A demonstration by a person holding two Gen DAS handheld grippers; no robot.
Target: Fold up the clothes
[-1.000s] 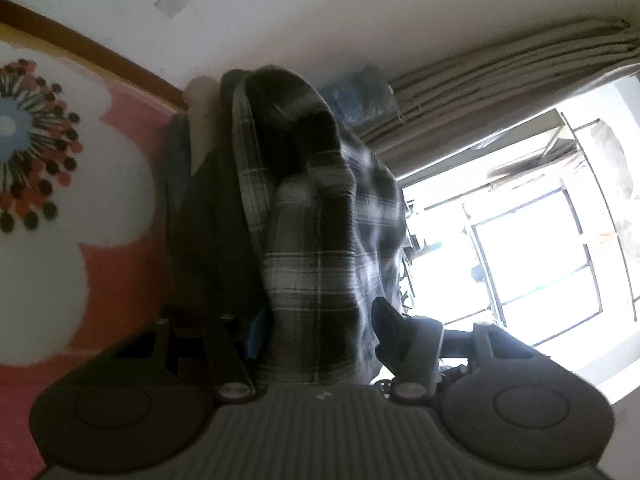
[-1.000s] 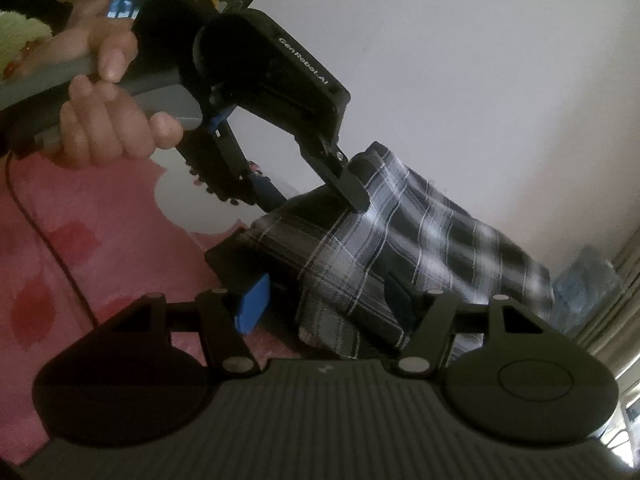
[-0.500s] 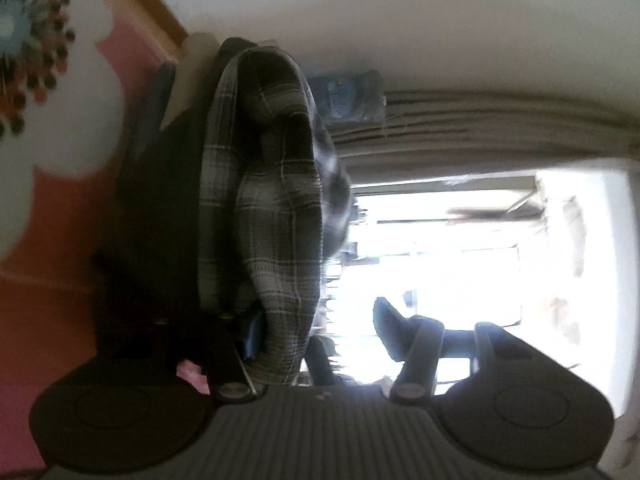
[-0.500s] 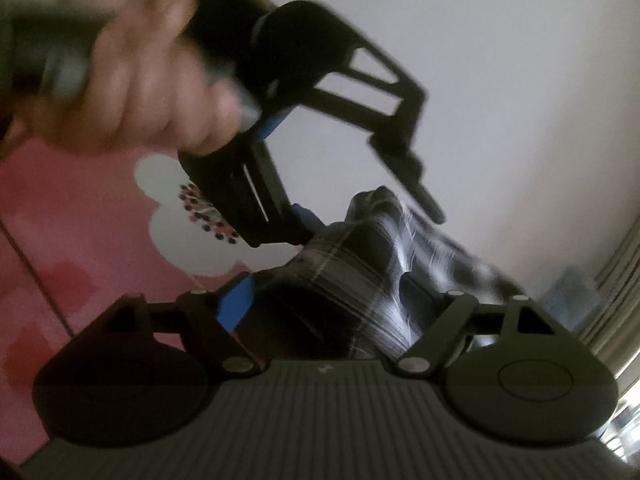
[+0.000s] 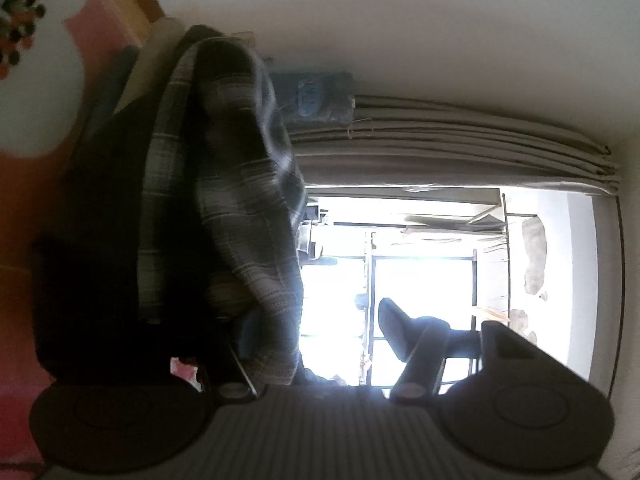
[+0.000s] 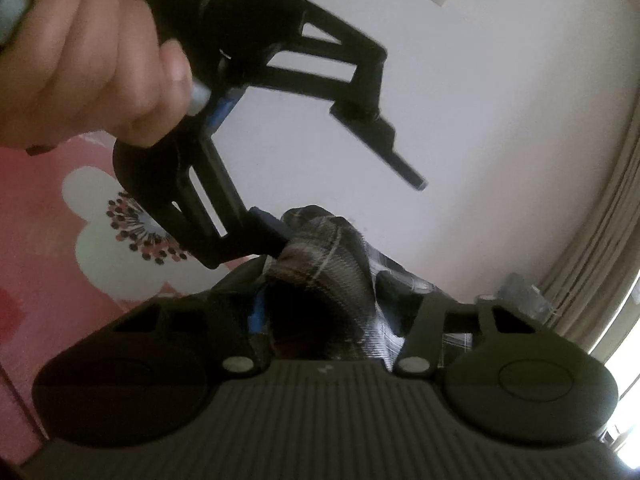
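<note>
Right wrist view: your left gripper (image 6: 348, 216) hangs with its jaws wide apart and opening, lower finger touching the bunched plaid shirt (image 6: 328, 256), upper finger in clear air, so it grips nothing. Your right gripper (image 6: 320, 312) is closing with a fold of that shirt between its fingers; whether the pads already press, you cannot tell. The shirt sits heaped on the pink flowered bedspread (image 6: 44, 184), near the white wall (image 6: 500, 120). I judge the folding barely begun: no flat layer or crease shows. The curtain (image 5: 440, 140) and bright window (image 5: 420, 280) crowd the right; the bedspread on the left looks open.
</note>
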